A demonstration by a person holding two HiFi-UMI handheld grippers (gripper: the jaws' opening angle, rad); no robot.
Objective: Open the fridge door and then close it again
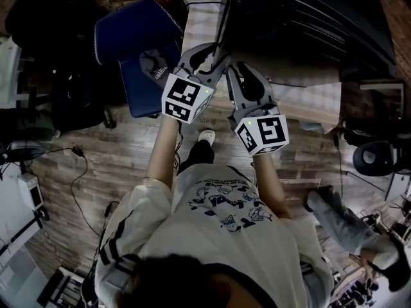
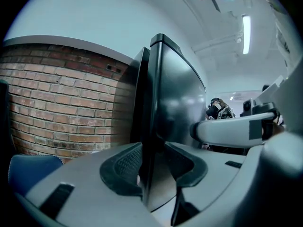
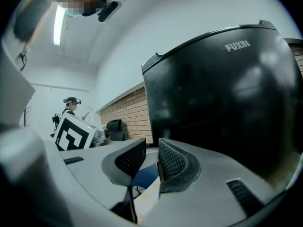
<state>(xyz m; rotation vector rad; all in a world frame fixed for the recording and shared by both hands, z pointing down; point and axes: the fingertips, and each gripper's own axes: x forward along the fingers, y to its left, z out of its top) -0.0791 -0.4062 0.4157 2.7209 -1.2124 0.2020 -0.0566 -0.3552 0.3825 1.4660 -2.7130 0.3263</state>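
Note:
The black fridge [image 1: 308, 31] stands ahead of me, and its door [image 2: 175, 98] shows edge-on in the left gripper view. My left gripper [image 2: 154, 169] is shut on that door edge, with a ribbed pad [image 2: 125, 162] against each side. In the head view the left gripper [image 1: 215, 55] reaches up to the thin dark door edge [image 1: 225, 11]. My right gripper [image 1: 241, 66] sits just to its right. In the right gripper view the right gripper [image 3: 151, 160] has its jaws a narrow gap apart with nothing between them, beside the fridge [image 3: 222, 98].
A blue chair [image 1: 138, 50] stands left of the fridge against a brick wall [image 2: 66, 103]. Cables [image 1: 77, 165] trail over the wood floor at the left. Another person [image 1: 347, 223] is at the lower right, near a black office chair [image 1: 376, 156].

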